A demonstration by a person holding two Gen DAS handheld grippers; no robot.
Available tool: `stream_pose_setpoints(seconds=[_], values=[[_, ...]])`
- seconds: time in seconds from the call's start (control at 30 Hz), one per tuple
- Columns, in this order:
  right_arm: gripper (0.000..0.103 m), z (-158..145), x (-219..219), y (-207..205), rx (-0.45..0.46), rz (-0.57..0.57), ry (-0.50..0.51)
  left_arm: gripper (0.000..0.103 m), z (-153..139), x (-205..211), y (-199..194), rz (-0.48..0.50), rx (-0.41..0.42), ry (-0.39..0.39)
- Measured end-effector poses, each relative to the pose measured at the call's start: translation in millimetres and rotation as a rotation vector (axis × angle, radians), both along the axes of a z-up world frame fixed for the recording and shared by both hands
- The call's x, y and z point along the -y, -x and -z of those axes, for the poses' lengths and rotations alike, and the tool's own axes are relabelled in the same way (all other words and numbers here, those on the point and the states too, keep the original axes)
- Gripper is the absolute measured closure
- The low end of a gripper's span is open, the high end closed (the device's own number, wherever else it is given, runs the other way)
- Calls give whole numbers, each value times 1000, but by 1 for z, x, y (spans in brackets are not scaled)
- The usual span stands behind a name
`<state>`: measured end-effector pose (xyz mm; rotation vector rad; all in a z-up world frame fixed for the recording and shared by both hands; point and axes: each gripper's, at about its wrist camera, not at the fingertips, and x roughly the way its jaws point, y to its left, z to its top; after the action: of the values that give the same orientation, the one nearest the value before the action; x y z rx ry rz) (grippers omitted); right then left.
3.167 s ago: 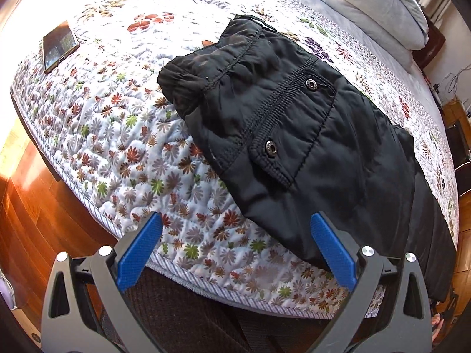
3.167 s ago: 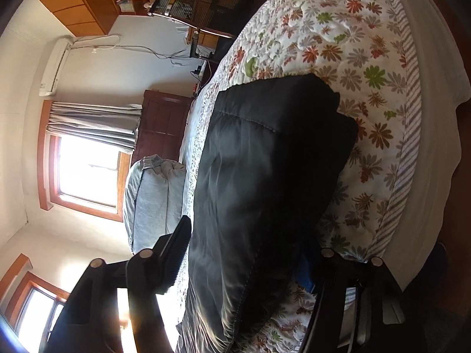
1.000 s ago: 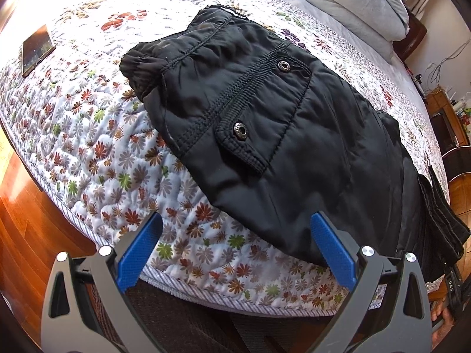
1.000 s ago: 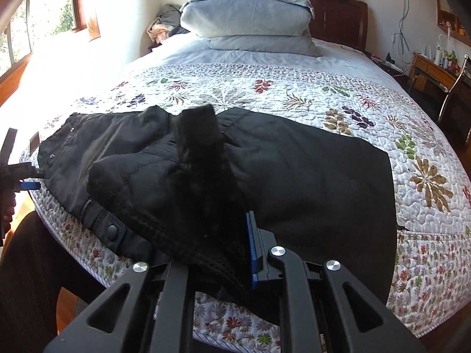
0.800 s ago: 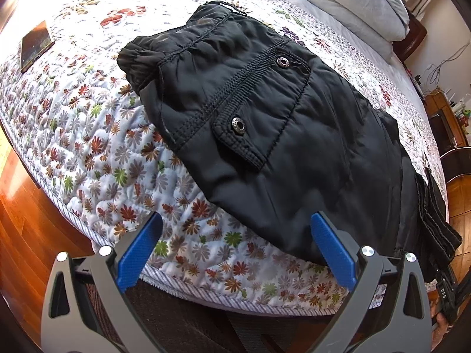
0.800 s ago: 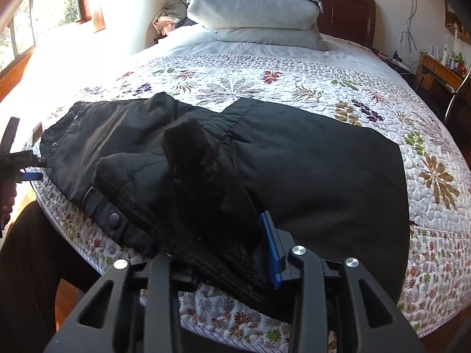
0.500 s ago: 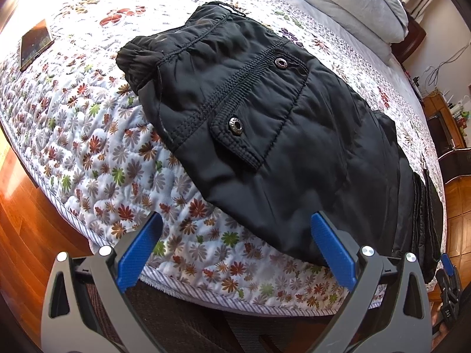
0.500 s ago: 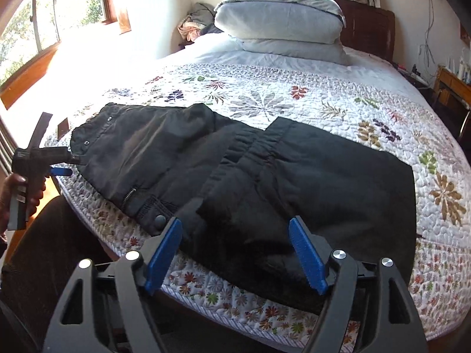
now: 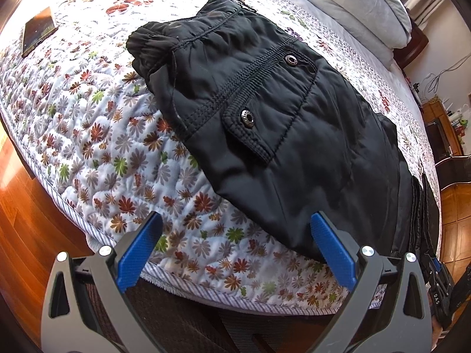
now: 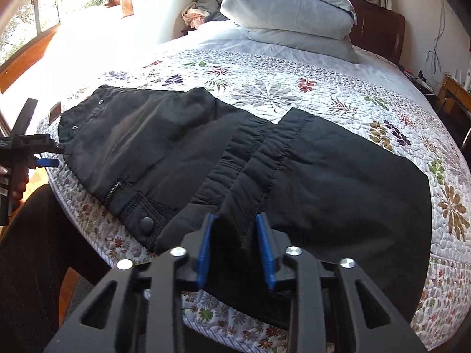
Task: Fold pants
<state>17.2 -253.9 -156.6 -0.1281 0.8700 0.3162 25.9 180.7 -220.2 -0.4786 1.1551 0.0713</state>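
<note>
Black padded pants (image 9: 265, 111) lie across the near edge of the floral quilt, waistband to the left, legs folded back toward it. They also show in the right wrist view (image 10: 323, 170). My left gripper (image 9: 235, 235) is open and empty, hovering over the bed edge just short of the seat of the pants. My right gripper (image 10: 235, 232) is shut on the folded cuff edge of the pants at the near bed edge. The left gripper shows at the far left of the right wrist view (image 10: 44, 153).
The floral quilt (image 9: 103, 153) covers the bed. A phone (image 9: 38, 33) lies at its far left corner. Grey pillows (image 10: 288, 11) are stacked against the headboard. Wooden floor (image 9: 26, 220) lies below the bed edge. A side table (image 10: 453, 100) stands at the right.
My right gripper laid the leg ends over toward the waist, opened half a second ago, and has now closed on the folded cuff edge. The left gripper has barely moved.
</note>
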Motion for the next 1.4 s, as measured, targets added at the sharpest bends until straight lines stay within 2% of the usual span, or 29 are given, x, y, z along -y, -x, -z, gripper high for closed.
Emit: stream_pose_setpoints(seconds=[0.2, 0.37, 0.43, 0.53, 0.57, 0.63, 0.73, 0.9, 0.97, 1.03, 1.07, 1.23, 1.3, 1.4], values=[[87, -14, -1, 3, 0, -34, -78, 3, 2, -11, 1, -24, 2, 26], [85, 8, -10, -1, -57, -52, -37, 3, 7, -23, 6, -64, 2, 69], [59, 11, -11, -1, -86, -59, -60, 3, 7, -30, 9, -78, 7, 88], [58, 5, -12, 4, -69, -69, -51, 3, 6, -48, 14, -124, 34, 130], [57, 3, -11, 5, -71, -69, -57, 3, 6, -55, 17, -149, 51, 160], [50, -5, -4, 7, -65, -50, -89, 3, 10, -69, 20, -196, 88, 242], [48, -17, 9, 6, -60, -21, -149, 3, 18, -89, 19, -255, 112, 359], [44, -27, 23, 1, -51, 31, -158, 3, 33, -116, 18, -335, 149, 525], [44, -26, 25, -1, -56, 40, -149, 3, 34, -123, 27, -381, 194, 602], [44, -25, 25, -2, -58, 44, -141, 3, 35, -129, 33, -346, 274, 731], [44, -24, 24, -3, -62, 45, -142, 3, 36, -131, 34, -344, 286, 773], [44, -21, 17, -4, -70, 40, -131, 3, 54, -139, 36, -375, 289, 839], [44, -20, 13, -4, -74, 29, -118, 3, 59, -141, 36, -375, 318, 883], [44, -19, 10, -5, -79, 23, -108, 3, 66, -141, 32, -358, 341, 908]])
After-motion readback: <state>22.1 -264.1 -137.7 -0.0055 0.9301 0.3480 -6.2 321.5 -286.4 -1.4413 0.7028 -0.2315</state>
